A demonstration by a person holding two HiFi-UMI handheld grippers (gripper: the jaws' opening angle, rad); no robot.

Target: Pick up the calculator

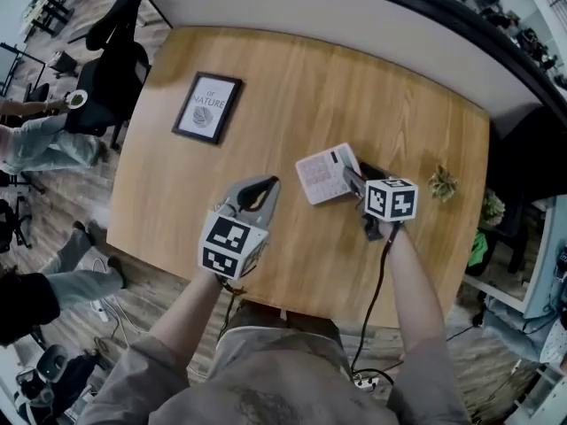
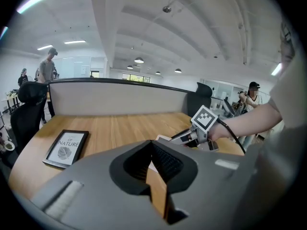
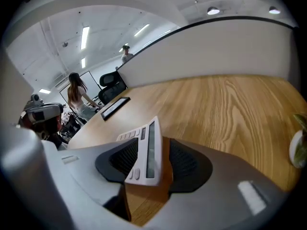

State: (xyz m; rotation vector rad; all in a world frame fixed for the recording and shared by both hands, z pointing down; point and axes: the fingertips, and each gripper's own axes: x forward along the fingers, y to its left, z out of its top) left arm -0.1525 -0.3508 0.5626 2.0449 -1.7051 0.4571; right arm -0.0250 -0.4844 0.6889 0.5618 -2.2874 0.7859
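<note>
The calculator (image 1: 323, 173) is white with rows of keys and lies right of the middle of the wooden table (image 1: 292, 87). My right gripper (image 1: 353, 180) holds its right end. In the right gripper view the calculator (image 3: 144, 152) sits edge-on between the two black pads, with my right gripper (image 3: 149, 164) shut on it. My left gripper (image 1: 264, 184) hovers to the left of the calculator, apart from it. In the left gripper view my left gripper (image 2: 151, 145) has its tips together and holds nothing.
A black-framed picture (image 1: 206, 106) lies at the table's far left. A small plant (image 1: 442, 183) stands near the right edge. A grey partition (image 1: 354, 16) runs along the back. An office chair (image 1: 111, 78) and seated people are on the left.
</note>
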